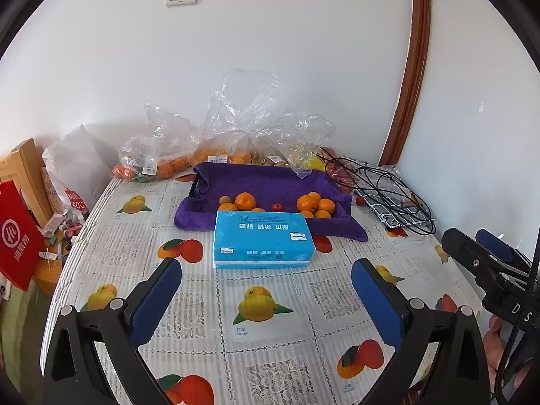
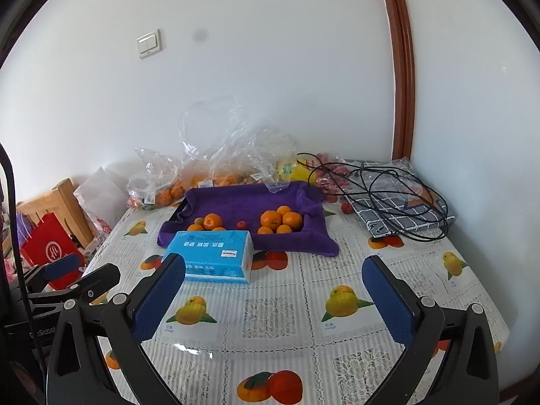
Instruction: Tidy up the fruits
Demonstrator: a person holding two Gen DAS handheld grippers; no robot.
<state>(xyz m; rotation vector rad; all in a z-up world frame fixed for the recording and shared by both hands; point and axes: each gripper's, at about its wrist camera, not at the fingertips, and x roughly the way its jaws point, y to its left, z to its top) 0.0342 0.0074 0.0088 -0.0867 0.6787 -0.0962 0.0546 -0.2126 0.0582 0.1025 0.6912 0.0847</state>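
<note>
A red paper bag (image 1: 17, 233) is standing at the far left beside a wooden chair (image 1: 28, 172), off the edge of the table (image 1: 270, 330) with its fruit-print cloth. Along the wall, clear plastic bags (image 1: 216, 128) are holding more oranges. The left gripper (image 1: 266, 281) is hovering over the cloth with its blue pads spread wide and nothing between them. Ahead of it a blue tissue pack (image 1: 263, 239) is lying flat, just in front of a tray lined with a purple towel (image 1: 270, 179). Oranges (image 1: 315, 204) are sitting in two clusters on the towel, with one small red fruit (image 1: 276, 207) between them. Right of the tray, black cables (image 2: 388, 189) are coiling over a checked cloth (image 2: 401, 212). The right gripper (image 2: 273, 290) is hanging likewise released, empty, over bare table.
</note>
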